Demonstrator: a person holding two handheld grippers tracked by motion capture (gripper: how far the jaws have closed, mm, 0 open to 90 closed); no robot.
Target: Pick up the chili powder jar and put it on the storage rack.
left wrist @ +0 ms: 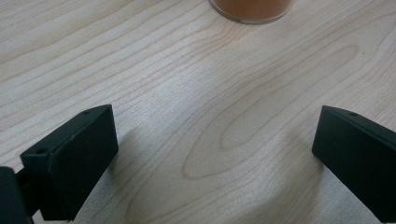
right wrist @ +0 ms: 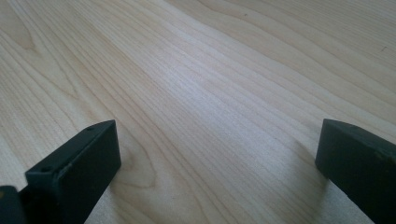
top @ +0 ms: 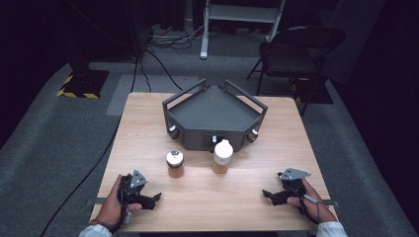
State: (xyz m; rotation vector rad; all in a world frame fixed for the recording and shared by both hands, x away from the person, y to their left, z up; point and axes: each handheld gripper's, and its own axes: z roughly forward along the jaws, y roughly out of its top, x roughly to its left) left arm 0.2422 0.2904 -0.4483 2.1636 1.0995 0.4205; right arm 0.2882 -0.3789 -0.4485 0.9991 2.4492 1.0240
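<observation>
Two grippers, the left gripper (top: pixel 150 199) and right gripper (top: pixel 270 194), rest wide open and empty on the table (top: pixel 148 128) near two jars (top: pixel 175 164) and one grey tray (top: pixel 213 116).

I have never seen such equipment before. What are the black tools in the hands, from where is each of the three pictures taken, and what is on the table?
A person sits at a wooden table and holds a hand tool in each hand. Each tool is a gripper with two black jaws. The high view looks down from above the person: the left gripper is at the lower left, the right gripper at the lower right. The two other pictures come from small cameras on the grippers, looking along their jaws. Both grippers are open and hold nothing; bare wood lies between the jaws. On the table stand a dark grey tray with raised rails and, in front of it, two small jars of orange-brown content: a silver-lidded jar and a white-capped jar.
</observation>
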